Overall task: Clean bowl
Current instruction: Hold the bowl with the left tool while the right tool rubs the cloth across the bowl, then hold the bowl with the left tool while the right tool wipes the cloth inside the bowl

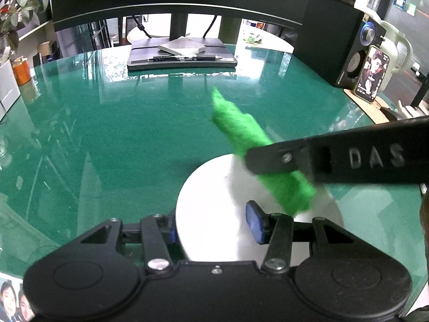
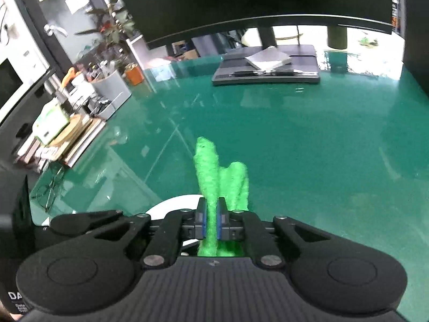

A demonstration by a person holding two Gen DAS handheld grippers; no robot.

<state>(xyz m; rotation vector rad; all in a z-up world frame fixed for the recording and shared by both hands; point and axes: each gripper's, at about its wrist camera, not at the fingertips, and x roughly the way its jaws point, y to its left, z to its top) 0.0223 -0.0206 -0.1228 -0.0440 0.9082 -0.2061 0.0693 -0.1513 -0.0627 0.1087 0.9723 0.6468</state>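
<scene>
A white bowl (image 1: 214,187) rests on the green desk, close in front of my left gripper (image 1: 214,226). That gripper is shut on the bowl: its left pad is at the rim's outer edge and its right blue pad (image 1: 254,222) is inside. My right gripper (image 2: 211,220) is shut on a bright green cloth (image 2: 209,171), whose ends stick up past the pads. In the left wrist view the right gripper (image 1: 254,161) reaches in from the right over the bowl, and the green cloth (image 1: 241,126) hangs across it, its lower end on the bowl's right side. Only a sliver of the bowl (image 2: 174,204) appears in the right wrist view.
A monitor stand base (image 1: 182,61) with pens and a notepad sits at the back of the desk. A speaker (image 1: 356,53) and a phone (image 1: 371,73) are at the right. On the left are an orange cup (image 1: 21,71), stacked items (image 2: 53,128) and glasses (image 2: 49,190).
</scene>
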